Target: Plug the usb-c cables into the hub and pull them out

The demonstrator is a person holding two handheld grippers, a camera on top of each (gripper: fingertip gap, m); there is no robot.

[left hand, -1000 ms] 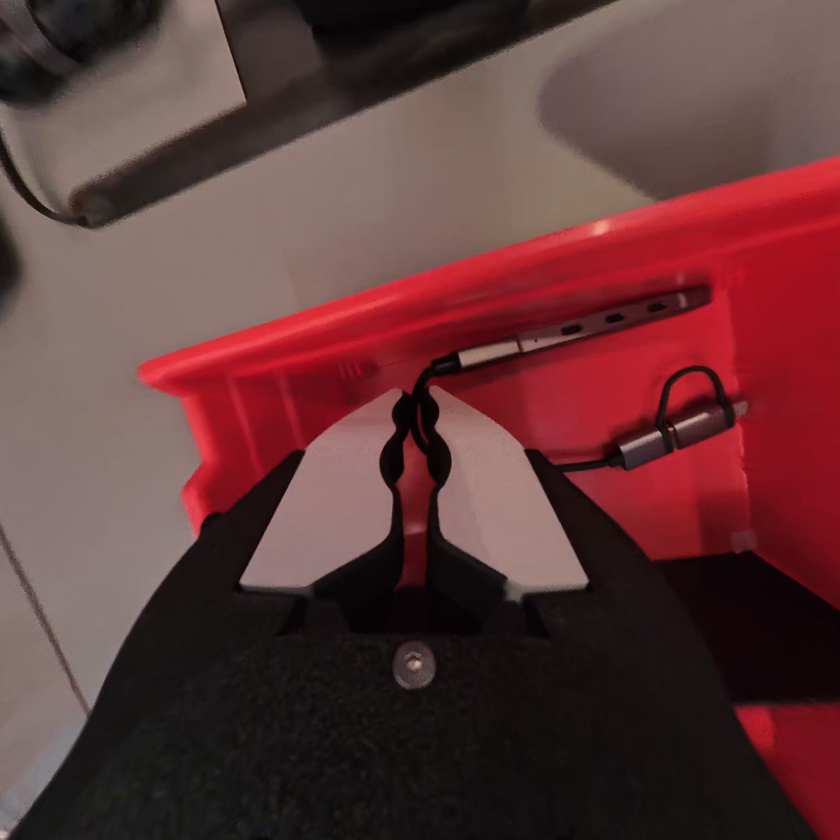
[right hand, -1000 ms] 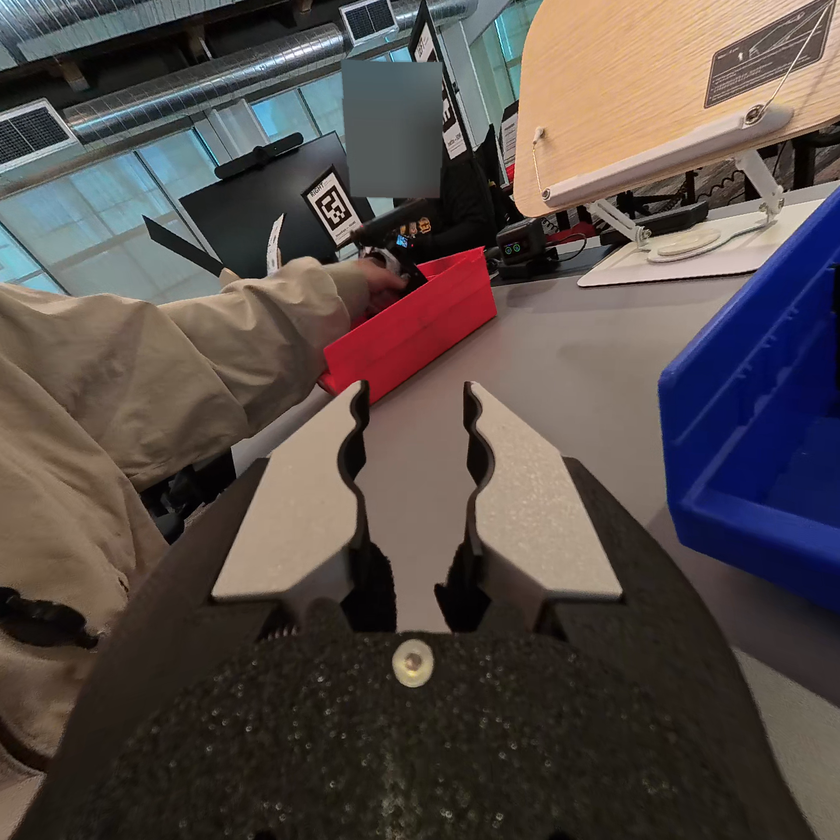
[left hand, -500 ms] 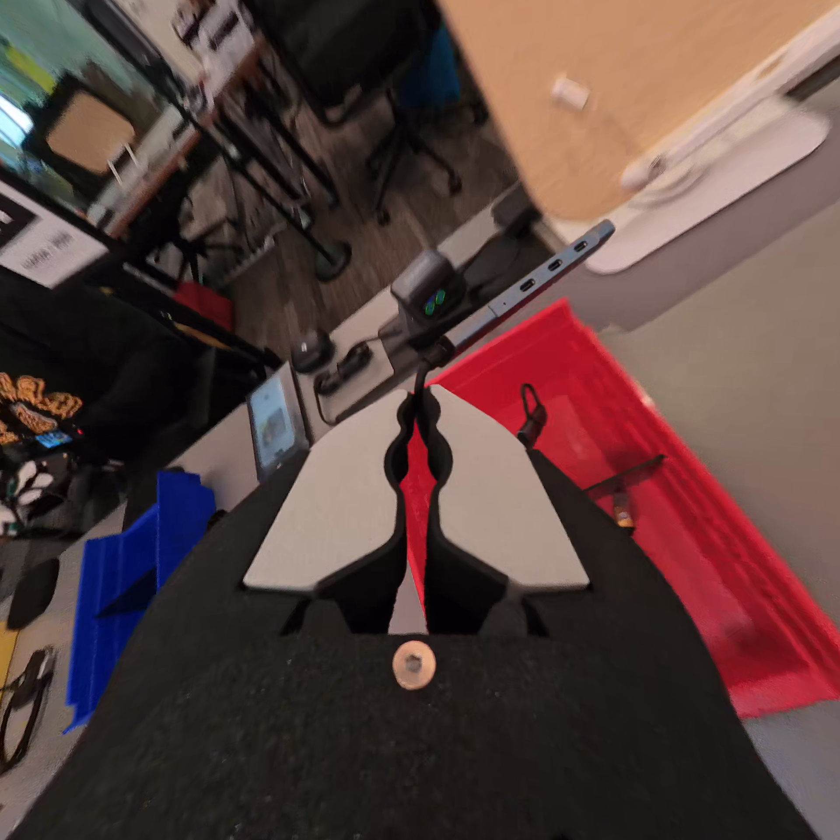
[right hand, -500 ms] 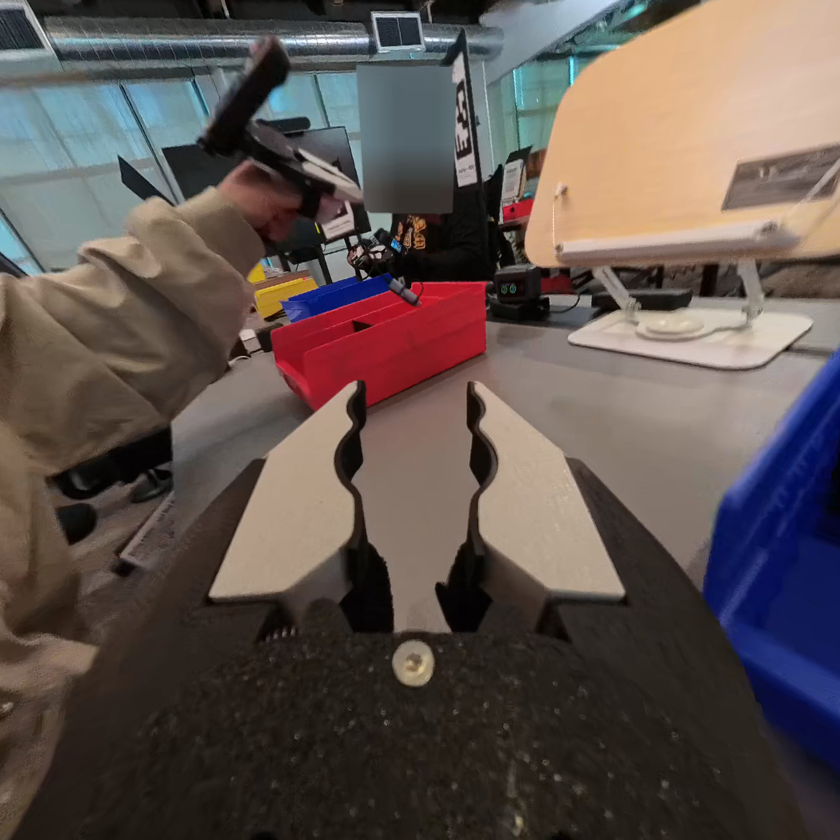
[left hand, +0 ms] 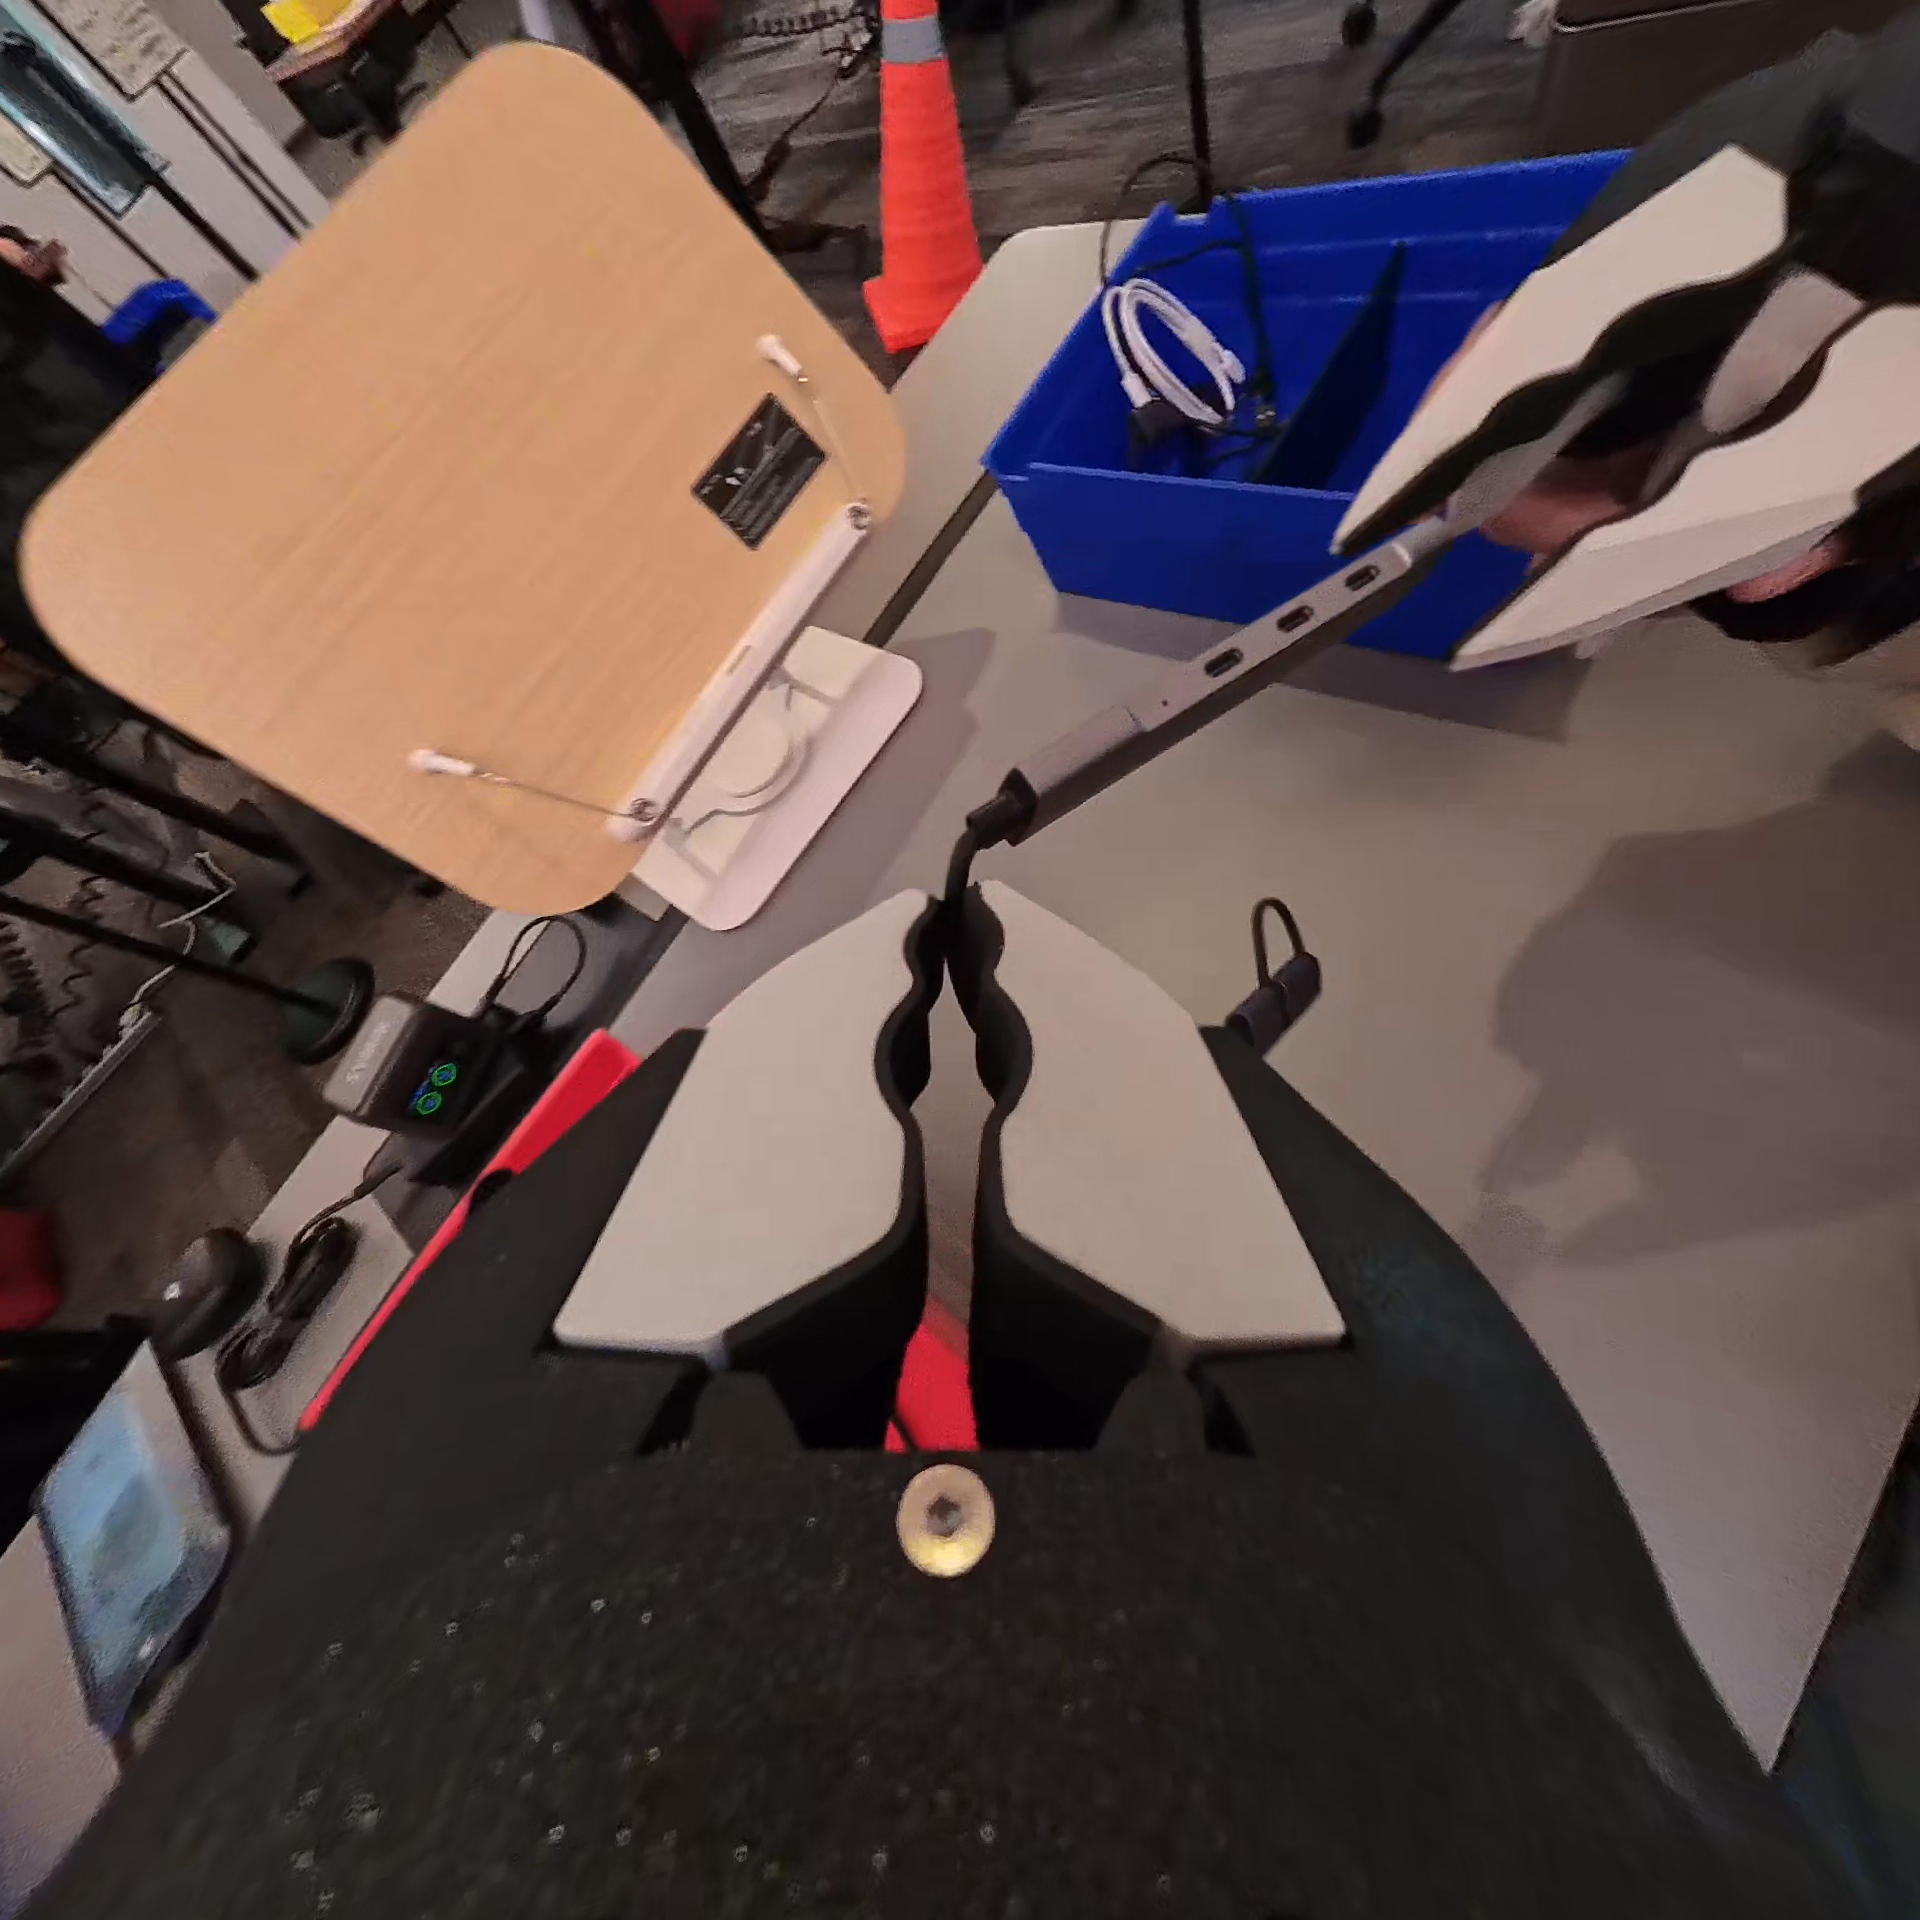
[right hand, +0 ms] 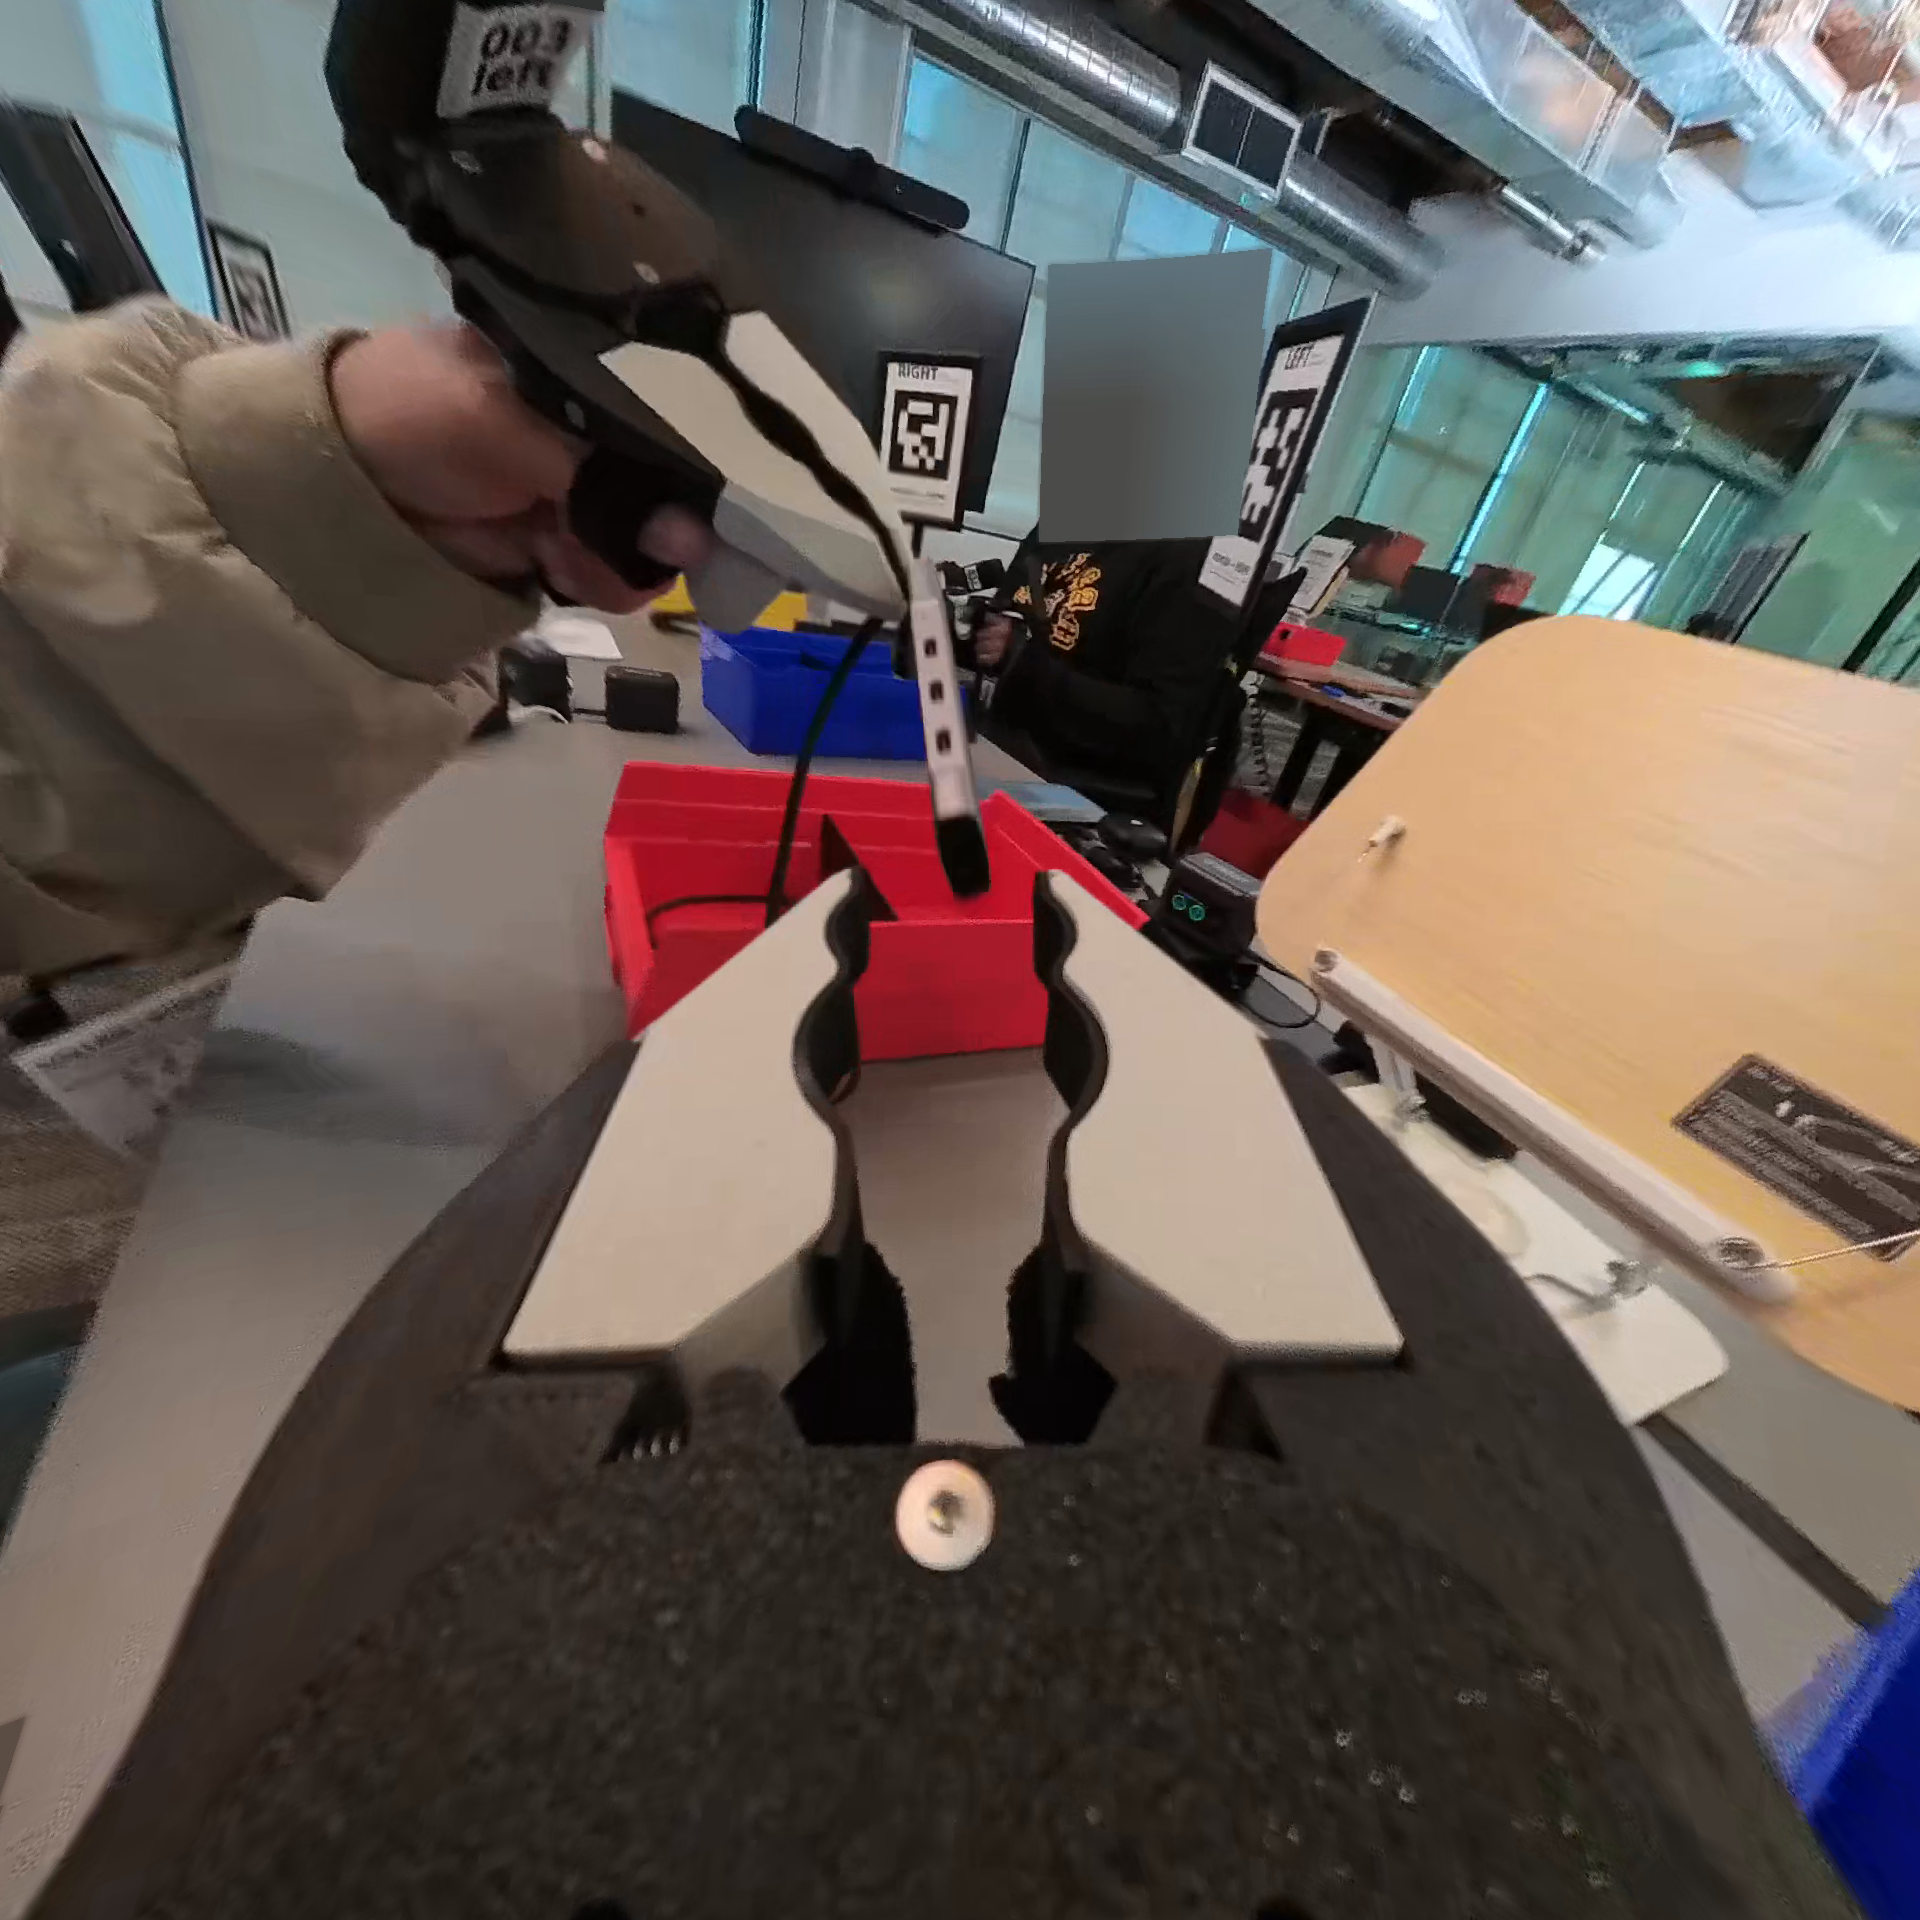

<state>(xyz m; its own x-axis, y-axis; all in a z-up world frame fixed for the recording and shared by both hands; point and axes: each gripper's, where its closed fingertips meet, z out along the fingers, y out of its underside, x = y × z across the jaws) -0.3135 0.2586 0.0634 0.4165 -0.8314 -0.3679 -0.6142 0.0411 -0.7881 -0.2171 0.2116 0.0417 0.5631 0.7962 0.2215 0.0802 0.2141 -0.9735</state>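
Grey table (left hand: 1507, 935) in an open-plan workshop, mid-handover. The left gripper (left hand: 951, 914) has its fingers (left hand: 810, 1091) pressed together on the black lead (left hand: 964, 857), just behind the point where it enters the hub (left hand: 1278, 634). The slim grey hub is lifted clear of the table, its row of ports facing the left wrist camera. Its far tip sits between the parted fingers of the right gripper (right hand: 945, 894), which have not closed on it.

Done well, the right fingers would close on the hub's flat faces at that far end, square to the body and clear of the ports, so every socket stays open for plugs. Only once that hold is firm should the left gripper let go of the lead. A pinch on the cord alone lets the hub swing and twist, so the closing should be slow.

The lead's loose end, a dark tethered adapter (left hand: 1283, 977), dangles just right of the left fingers. The right wrist view shows the cord trailing down into the red bin (right hand: 935, 987). A coiled white cable (left hand: 1174, 353) waits in the blue bin (left hand: 1195, 499) behind the hub. A wooden book stand (left hand: 416, 468) stands to the left.
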